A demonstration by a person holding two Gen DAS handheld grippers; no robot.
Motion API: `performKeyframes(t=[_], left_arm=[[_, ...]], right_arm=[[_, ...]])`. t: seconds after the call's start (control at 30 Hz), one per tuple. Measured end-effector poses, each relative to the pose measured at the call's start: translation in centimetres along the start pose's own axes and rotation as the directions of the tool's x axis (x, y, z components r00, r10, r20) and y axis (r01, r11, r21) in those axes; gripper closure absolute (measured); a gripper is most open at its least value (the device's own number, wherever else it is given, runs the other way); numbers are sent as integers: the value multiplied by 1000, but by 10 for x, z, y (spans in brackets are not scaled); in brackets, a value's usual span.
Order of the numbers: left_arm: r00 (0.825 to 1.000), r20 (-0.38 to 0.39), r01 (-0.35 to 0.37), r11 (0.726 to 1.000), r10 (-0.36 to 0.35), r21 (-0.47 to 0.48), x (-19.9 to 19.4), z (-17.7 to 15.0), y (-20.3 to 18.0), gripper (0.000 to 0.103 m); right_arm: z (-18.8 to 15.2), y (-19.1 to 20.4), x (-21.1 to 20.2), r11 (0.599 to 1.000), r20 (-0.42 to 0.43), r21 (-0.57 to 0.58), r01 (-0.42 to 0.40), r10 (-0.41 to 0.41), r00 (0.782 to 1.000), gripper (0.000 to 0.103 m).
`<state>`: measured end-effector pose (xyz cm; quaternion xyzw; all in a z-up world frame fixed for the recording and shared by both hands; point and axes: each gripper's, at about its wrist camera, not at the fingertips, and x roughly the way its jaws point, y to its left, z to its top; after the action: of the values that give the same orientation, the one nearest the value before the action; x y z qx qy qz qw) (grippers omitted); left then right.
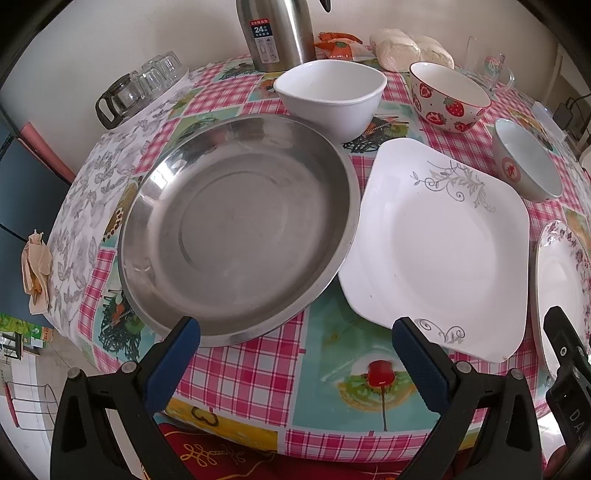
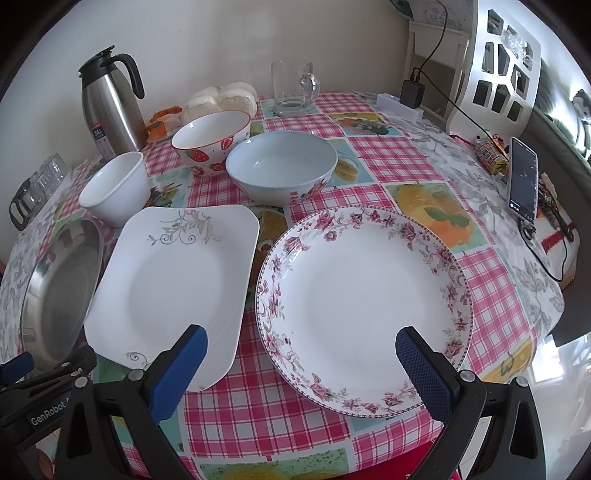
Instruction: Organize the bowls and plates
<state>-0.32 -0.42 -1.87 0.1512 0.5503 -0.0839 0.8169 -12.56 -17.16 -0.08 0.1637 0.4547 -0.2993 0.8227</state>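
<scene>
A round steel plate (image 1: 236,229) (image 2: 55,288) lies at the table's left, its rim overlapping a square white plate (image 1: 439,254) (image 2: 173,280). To the right lies a round plate with a pink flower rim (image 2: 365,310) (image 1: 565,280). Behind them stand a plain white bowl (image 1: 330,94) (image 2: 116,190), a strawberry bowl (image 1: 448,98) (image 2: 210,142) and a pale blue bowl (image 2: 282,168) (image 1: 526,162). My left gripper (image 1: 295,334) is open above the table's near edge, in front of the steel and square plates. My right gripper (image 2: 301,345) is open over the flowered plate's near side.
A steel thermos (image 2: 109,103) (image 1: 277,33), wrapped buns (image 2: 221,99) and a glass mug (image 2: 293,86) stand at the back. Upturned glasses (image 1: 147,83) sit far left. A phone (image 2: 522,181) with a cable, a charger (image 2: 412,94) and a white chair back (image 2: 498,62) are at the right.
</scene>
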Motion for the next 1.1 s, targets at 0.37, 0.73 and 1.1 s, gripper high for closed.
performKeyframes(t=[0.37,0.73,1.1], left_arm=[[1000,-3,1,1000,-1,0,0,0,-1,0],[1000,-5,1,1000,-1,2,1,-1,-3,0],[1000,-15,5,1000,-5,-9,3,0,5,0]], right_arm=[[-1,2,1,1000,-1,-4,0,0,1000,0],[-1,2,2,1000,-9,-15,-2,1,1000,0],[-3,13,3,1000,-12,-30,-5,5,1000,0]])
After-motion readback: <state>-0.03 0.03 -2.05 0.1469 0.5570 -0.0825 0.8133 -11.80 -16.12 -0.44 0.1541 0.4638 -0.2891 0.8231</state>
